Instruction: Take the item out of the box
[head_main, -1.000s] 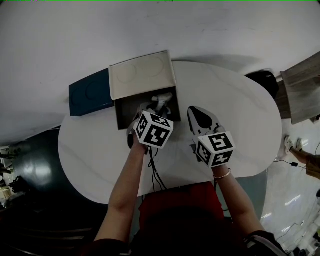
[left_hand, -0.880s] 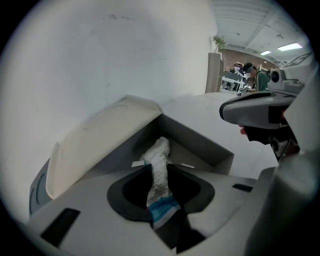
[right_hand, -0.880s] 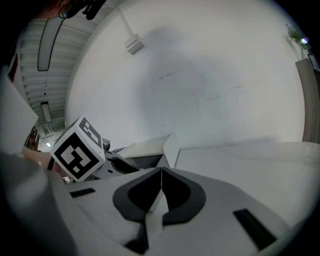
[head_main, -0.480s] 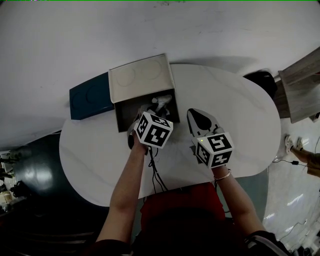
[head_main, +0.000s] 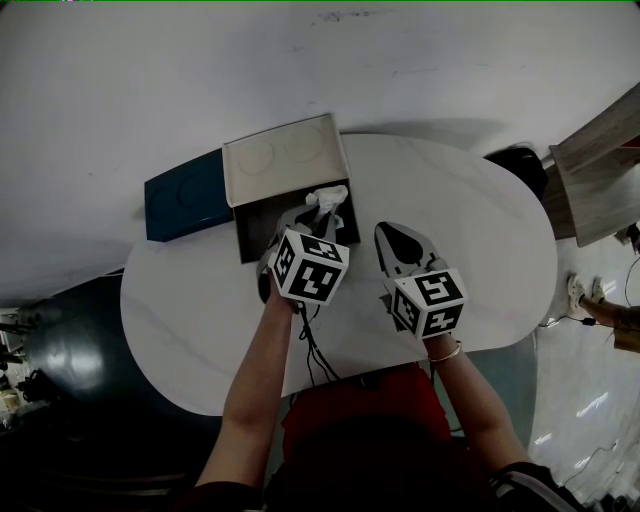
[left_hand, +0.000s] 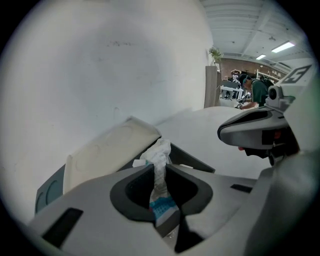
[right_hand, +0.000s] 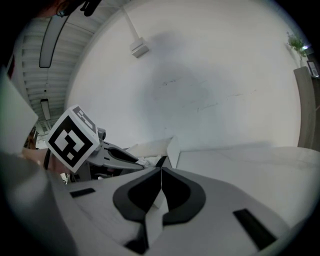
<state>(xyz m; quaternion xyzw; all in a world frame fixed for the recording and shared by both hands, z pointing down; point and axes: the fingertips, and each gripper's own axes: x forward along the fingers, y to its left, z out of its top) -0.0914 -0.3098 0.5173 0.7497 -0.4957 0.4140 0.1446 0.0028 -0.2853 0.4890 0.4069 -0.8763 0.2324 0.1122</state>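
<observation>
A white oval table (head_main: 200, 300) is seen from above, with a person's two forearms reaching in from 6 o'clock. An open dark box (head_main: 252, 228) is set toward 11 o'clock of the table's middle. Its cream lid (head_main: 285, 160) is folded back at 12 o'clock, and a dark blue panel (head_main: 190, 198) is seen beside it at 9 o'clock.

The left gripper (head_main: 303, 218) is held over the box's 3 o'clock side. Its jaws have just been closing, and a crinkled white packet (left_hand: 159, 162) is pinched between them. The packet's long axis is seen running from 6 to 12 o'clock in the left gripper view. Its blue-printed end is held low in the jaws and its crumpled end points up, above the box's rim. From overhead, that free end (head_main: 328, 198) is seen at 1 o'clock of the jaws.

The right gripper (right_hand: 161, 175) is held over bare table at 3 o'clock of the left one, apart from the box. Its jaws are pressed together with nothing between them.
</observation>
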